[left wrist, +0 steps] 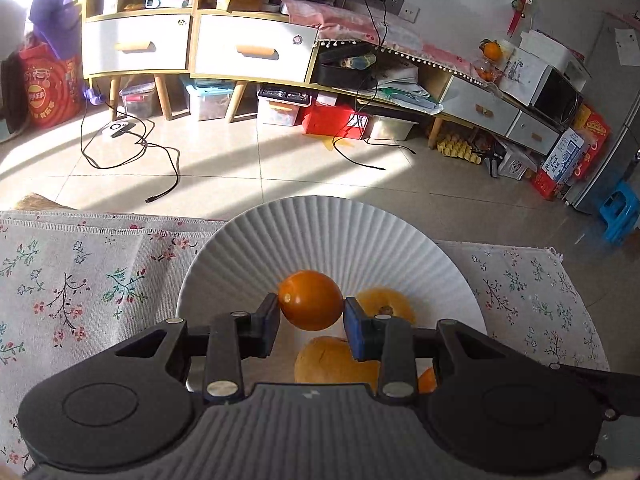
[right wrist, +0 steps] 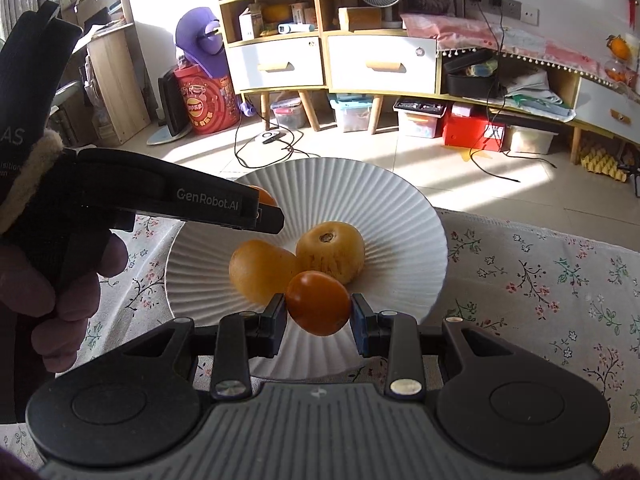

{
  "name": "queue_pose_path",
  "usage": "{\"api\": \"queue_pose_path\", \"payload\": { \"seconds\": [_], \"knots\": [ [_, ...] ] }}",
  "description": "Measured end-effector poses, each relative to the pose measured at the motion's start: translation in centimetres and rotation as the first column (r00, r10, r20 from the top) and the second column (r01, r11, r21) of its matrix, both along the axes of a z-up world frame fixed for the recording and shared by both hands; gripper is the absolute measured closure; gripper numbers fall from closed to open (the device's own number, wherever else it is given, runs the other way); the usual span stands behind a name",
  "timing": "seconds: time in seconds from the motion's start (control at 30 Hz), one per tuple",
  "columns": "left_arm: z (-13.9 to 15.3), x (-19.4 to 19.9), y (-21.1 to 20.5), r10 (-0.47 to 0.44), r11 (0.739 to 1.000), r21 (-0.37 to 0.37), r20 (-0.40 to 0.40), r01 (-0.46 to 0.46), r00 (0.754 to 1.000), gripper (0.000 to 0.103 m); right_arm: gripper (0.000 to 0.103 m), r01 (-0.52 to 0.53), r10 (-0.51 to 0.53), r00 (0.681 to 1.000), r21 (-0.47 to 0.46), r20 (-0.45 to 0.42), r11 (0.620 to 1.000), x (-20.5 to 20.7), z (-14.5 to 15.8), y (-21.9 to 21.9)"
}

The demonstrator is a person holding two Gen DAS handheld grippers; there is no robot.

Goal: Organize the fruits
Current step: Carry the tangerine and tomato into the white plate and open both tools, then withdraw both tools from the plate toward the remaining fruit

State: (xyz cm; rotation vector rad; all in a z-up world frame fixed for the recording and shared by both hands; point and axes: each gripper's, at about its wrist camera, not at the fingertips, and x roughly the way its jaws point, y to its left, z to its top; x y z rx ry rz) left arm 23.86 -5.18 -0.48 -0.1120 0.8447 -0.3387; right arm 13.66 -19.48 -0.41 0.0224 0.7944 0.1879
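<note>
Carrying one small orange fruit in each tool, we hang over the white ribbed plate [right wrist: 400,216] on the flowered cloth [right wrist: 540,280]. Our left gripper [left wrist: 311,318] pinches its orange fruit [left wrist: 310,300] above the plate's near-left part; our right gripper [right wrist: 319,318] pinches the other orange fruit [right wrist: 318,303] over the near rim.

Risk, as we judge it: the fruits are round and smooth, so a high or hurried release could send one rolling off the rim. Landing on the resting fruits could knock them sideways. The two tools work close together and might bump.

Count: two yellow fruits [right wrist: 332,252] on the plate, touching; two orange fruits held; one plate; two grippers.
</note>
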Motion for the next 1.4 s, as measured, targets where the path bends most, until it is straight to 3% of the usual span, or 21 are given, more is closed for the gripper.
{"api": "queue_pose_path", "payload": {
  "seconds": [0.1, 0.33, 0.53, 0.83, 1.07, 1.4],
  "knots": [
    [-0.6, 0.5, 0.0, 0.013, 0.999, -0.03, -0.038, -0.014, 0.999, 0.072, 0.072, -0.006, 0.006, 1.0, -0.012, -0.007, 1.0, 0.1, -0.3, 0.1],
    [-0.8, 0.8, 0.4, 0.025, 0.998, -0.055, -0.047, -0.028, 0.999, 0.071, 0.072, -0.013, 0.013, 1.0, -0.03, -0.012, 0.999, 0.3, -0.6, 0.3],
    [-0.5, 0.8, 0.4, 0.028, 0.999, -0.04, -0.036, -0.03, 0.999, 0.066, 0.072, -0.015, 0.014, 1.0, -0.027, -0.014, 1.0, 0.3, -0.5, 0.5],
    [1.3, -0.3, 1.2, 0.046, 0.999, 0.005, 0.01, -0.046, 0.999, 0.026, 0.037, -0.002, 0.002, 1.0, -0.011, 0.003, 1.0, -0.5, 0.6, 0.3],
    [2.4, -1.7, 2.8, 0.06, 0.998, 0.004, 0.027, -0.06, 0.998, 0.017, 0.019, 0.019, -0.019, 1.0, -0.013, 0.012, 1.0, -1.5, 1.7, 0.4],
    [3.3, -5.0, 4.4, 0.044, 0.997, 0.057, 0.07, -0.048, 0.997, 0.004, 0.008, 0.052, -0.052, 0.999, -0.02, 0.007, 0.998, -3.3, 3.1, 0.4]
  ]
}}
